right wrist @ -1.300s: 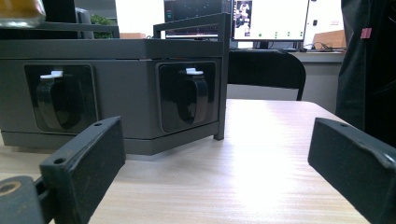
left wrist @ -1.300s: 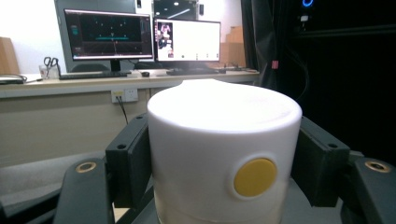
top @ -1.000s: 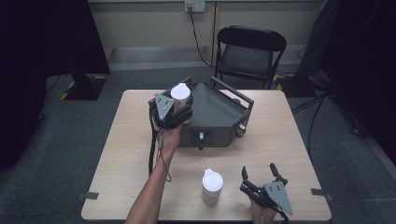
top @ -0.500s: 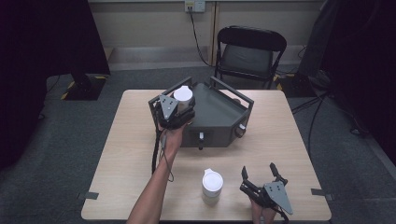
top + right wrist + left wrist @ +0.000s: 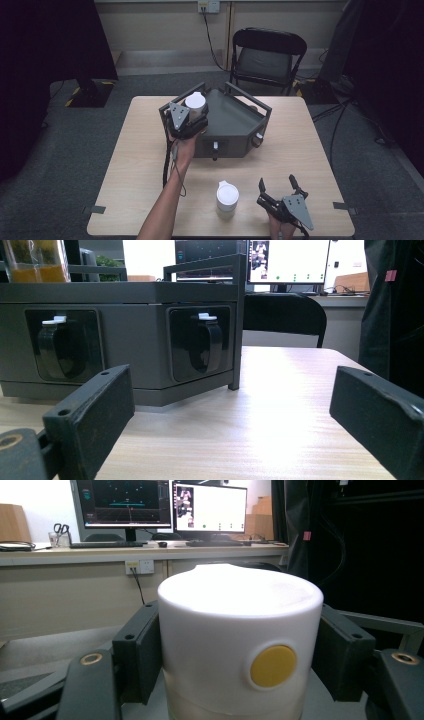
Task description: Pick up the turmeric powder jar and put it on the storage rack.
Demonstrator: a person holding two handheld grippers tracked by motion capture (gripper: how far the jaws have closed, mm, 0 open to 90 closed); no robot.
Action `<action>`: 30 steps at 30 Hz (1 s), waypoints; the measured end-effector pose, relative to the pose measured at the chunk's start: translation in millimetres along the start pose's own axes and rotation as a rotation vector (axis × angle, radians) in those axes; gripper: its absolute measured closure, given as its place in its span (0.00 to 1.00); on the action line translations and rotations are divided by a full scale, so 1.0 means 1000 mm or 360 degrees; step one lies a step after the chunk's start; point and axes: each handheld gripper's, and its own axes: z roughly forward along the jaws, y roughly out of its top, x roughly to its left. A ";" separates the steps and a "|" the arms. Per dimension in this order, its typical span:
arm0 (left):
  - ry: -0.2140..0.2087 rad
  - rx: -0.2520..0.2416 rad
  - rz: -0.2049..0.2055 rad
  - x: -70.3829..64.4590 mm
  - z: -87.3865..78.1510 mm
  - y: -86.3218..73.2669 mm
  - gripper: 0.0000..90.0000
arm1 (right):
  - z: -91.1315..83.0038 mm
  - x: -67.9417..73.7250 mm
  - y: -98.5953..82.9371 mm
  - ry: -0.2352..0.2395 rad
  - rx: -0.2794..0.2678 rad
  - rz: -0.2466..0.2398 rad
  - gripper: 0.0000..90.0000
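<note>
A: Moved since the earlier frames: left gripper (image 5: 194,116) has carried its white canister (image 5: 195,103) slightly toward the near left corner of the grey tray unit (image 5: 235,120). Right gripper (image 5: 280,194) unchanged.

B: Item one, the held canister?

A: White cylinder, matte plastic, smooth wall, one round yellow dot (image 5: 273,665) low on its side, domed top. Clamped between both black jaw pads of the left gripper, upright, above the unit's left rim.

B: Item two?

A: Second white canister (image 5: 227,198), same shape, standing near the table's near edge, just beside the right gripper. That gripper's jaws are spread wide with nothing between them, resting at the near right of the table.

B: Item three?

A: Tray unit: dark grey, angular, hard matte shell, raised rail frame, two recessed black latch handles (image 5: 205,346) with white tabs on its near face. Table (image 5: 140,165): pale wood-grain laminate.

B: Handling note?

A: My judgement: keep the canister level and lower it straight down, clearing the rail. Release only once the base sits flat on the tray floor.
</note>
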 end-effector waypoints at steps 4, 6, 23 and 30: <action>-0.0003 -0.0006 -0.0012 0.000 0.001 -0.001 0.33 | 0.000 0.000 0.000 0.0000 0.0001 0.0000 0.03; 0.0005 -0.0003 0.0011 -0.001 0.001 -0.001 0.33 | 0.000 0.000 0.000 0.0000 0.0000 0.0000 0.03; 0.0037 -0.0043 -0.0061 0.005 -0.007 -0.002 0.00 | 0.000 0.000 0.000 -0.0001 -0.0001 -0.0001 0.03; 0.0030 -0.0026 -0.0083 0.005 -0.012 0.000 0.00 | 0.000 0.000 0.000 -0.0002 -0.0001 -0.0001 0.03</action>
